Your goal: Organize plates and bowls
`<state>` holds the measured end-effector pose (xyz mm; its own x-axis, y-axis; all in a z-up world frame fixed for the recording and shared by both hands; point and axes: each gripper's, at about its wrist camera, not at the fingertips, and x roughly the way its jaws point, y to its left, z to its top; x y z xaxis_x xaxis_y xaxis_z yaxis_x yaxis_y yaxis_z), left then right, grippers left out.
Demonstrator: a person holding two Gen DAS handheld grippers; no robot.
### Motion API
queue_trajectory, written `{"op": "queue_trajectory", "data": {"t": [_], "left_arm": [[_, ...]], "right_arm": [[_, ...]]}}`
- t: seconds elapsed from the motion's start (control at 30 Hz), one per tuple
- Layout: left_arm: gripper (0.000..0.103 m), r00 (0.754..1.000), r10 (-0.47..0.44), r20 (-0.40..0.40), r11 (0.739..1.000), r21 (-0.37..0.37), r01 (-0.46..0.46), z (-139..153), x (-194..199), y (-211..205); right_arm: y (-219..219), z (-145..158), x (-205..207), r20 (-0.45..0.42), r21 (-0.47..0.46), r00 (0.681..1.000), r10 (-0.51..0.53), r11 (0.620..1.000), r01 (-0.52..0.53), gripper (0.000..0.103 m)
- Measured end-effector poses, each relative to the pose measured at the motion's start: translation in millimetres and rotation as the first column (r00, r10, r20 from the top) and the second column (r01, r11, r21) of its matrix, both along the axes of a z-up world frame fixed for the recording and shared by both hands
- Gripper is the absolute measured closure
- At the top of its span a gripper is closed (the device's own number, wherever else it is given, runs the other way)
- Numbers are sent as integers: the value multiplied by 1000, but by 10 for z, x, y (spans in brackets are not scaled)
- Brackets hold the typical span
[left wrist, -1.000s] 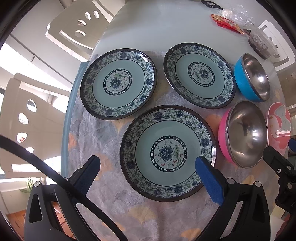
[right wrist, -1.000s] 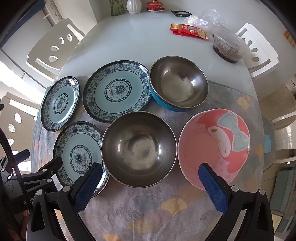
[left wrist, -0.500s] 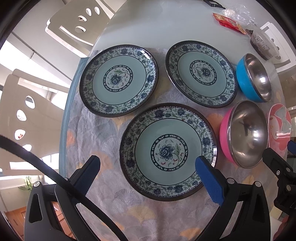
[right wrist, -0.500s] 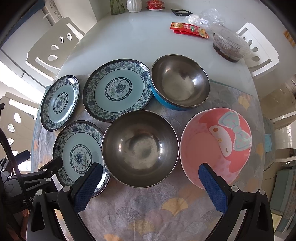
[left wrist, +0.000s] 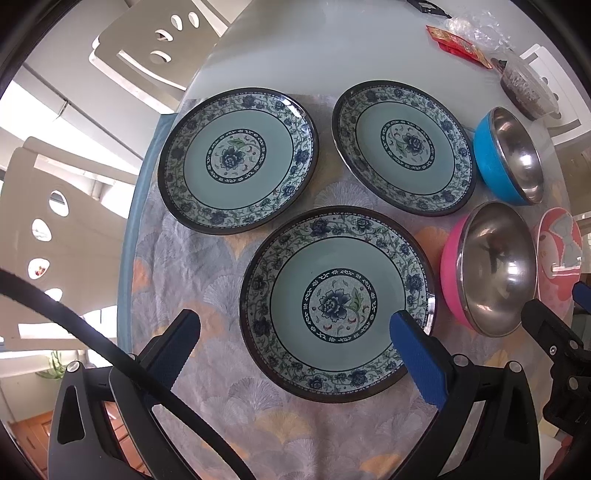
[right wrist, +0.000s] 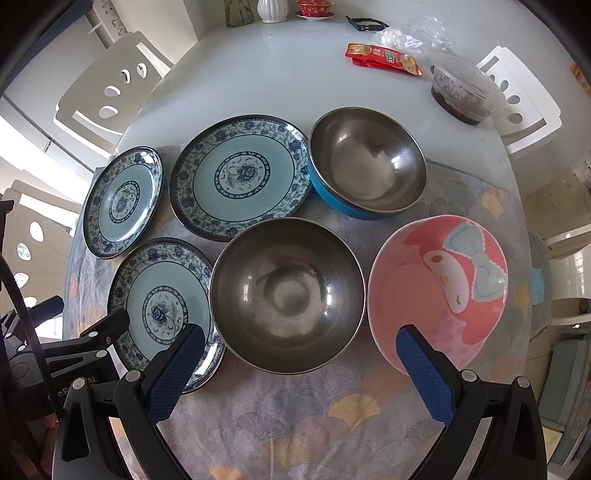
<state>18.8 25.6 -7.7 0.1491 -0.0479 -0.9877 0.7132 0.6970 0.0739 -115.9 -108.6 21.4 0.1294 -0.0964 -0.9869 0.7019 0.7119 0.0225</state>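
Observation:
Three blue floral plates lie on a patterned cloth: a near plate, a far left plate and a far right plate. A pink-sided steel bowl, a blue-sided steel bowl and a pink cartoon bowl stand to their right. My left gripper is open above the near plate's front edge. My right gripper is open in front of the pink-sided steel bowl.
A clear plastic container, red snack packets and a crumpled plastic bag lie on the bare white table beyond the cloth. Vases stand at the far edge. White chairs surround the table.
Both grippers have crept slightly forward over the dishes. The dishes have not moved and both grippers stay open.

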Motion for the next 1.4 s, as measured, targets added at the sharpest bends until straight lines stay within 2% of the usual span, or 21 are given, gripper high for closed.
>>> {"op": "queue_trajectory", "data": {"t": [0.4,0.6,0.83,1.03,1.2,1.3,1.4], "left_arm": [[1,1000,3,-3,1000,-2,-3,-23,42,39],[1,1000,9,-7,1000,14,-9,-100,89,124],[1,1000,-2,-18,999,51,3,-321,161,267],[1,999,-28,-30,998,55,30,-534,214,370],[1,998,-24,-56,995,91,29,-778,273,470],[1,997,-28,-65,995,97,35,-881,292,509],[1,996,-41,-81,996,72,46,-911,306,533]], "right_arm": [[43,-16,58,-6,5,1000,15,1000,-15,0],[154,-78,107,-5,36,999,33,999,-33,0],[327,-227,155,-5,71,998,55,996,-54,0],[551,-453,227,40,115,997,64,991,-68,0],[681,-622,253,50,104,997,64,992,-69,0],[702,-601,224,65,97,996,53,994,-59,0],[774,-393,92,116,105,993,30,994,-43,0]]}}
